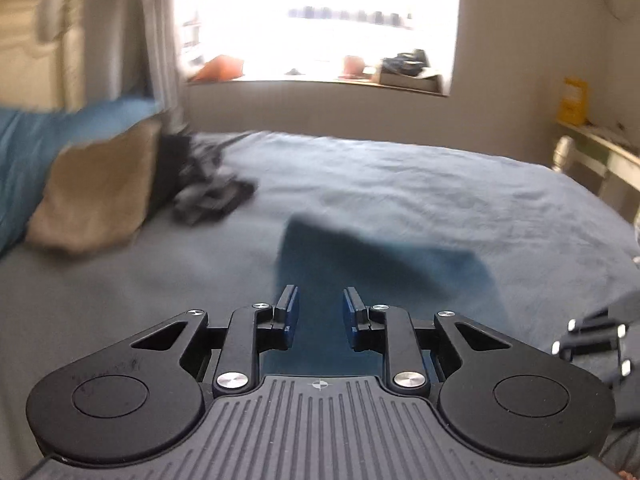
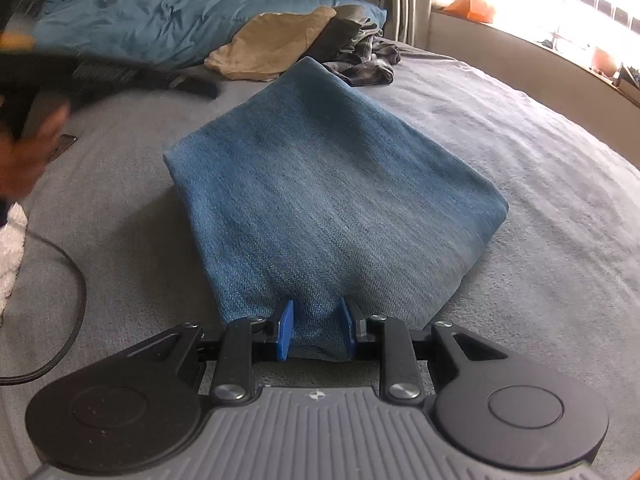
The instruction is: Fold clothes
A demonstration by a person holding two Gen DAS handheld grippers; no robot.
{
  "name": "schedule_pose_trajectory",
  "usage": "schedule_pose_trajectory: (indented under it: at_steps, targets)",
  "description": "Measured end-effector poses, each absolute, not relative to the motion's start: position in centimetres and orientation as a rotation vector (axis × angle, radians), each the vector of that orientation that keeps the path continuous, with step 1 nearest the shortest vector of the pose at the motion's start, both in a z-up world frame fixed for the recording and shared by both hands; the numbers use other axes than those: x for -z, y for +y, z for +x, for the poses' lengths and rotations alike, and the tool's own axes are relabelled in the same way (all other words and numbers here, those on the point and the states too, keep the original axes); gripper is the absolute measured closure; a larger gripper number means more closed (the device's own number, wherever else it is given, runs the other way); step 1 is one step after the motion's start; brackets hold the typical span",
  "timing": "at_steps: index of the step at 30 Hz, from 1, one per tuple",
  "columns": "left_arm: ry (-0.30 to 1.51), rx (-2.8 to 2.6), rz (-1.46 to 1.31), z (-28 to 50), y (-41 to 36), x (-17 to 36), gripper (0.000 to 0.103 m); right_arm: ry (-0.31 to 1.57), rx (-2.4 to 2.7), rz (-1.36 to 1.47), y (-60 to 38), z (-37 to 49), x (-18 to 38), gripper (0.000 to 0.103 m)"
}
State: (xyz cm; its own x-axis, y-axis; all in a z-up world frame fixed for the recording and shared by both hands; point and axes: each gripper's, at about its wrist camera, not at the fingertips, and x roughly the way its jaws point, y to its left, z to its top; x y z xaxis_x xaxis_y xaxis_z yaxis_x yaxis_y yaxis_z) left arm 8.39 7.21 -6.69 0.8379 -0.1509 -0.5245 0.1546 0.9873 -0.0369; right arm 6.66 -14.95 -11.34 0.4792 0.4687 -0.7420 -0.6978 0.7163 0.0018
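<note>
Nearest to the camera in the right wrist view, the right claw [image 2: 316,330] has its two blue pads clamped on a bunched corner of the folded jeans [image 2: 320,184]; the denim fills the gap between the pads. The jeans lie in the middle of the bed [image 2: 540,216], on the grey cover, as a thick, roughly square packet with rounded fold edges. The cloth is a medium blue twill, quite stiff, with a fine diagonal weave and a paler, worn zone near the middle.

I judge that this one piece is almost finished (the folds look complete and the packet holds its form), and only letting it go or moving it aside is left. More work waits: near the blue duvet [image 2: 140,12] lies a tan garment [image 2: 272,48], soft and flat, and just beside it a crumpled heap of dark checked clothes [image 2: 368,60], not folded.

The left claw [image 1: 317,318] hangs above the bed with its pads apart and nothing between them; the jeans are only a blurred blue shape beyond it. At the left edge of the right wrist view a hand [image 2: 28,152] appears, much blurred, and a black cable [image 2: 76,304] curves over the cover.
</note>
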Motion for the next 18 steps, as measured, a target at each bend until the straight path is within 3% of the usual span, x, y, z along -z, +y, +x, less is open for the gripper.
schedule_pose_trajectory:
  at_steps: [8,18]
  targets:
    - [0.661,0.102,-0.037,17.5,6.7,10.5,0.081,0.773,-0.719,-0.297,-15.4,6.4,11.5,0.076]
    - [0.657,0.145,-0.292,17.5,11.3,14.1,0.081,0.788,-0.744,-0.211,-16.4,7.2,11.4,0.076]
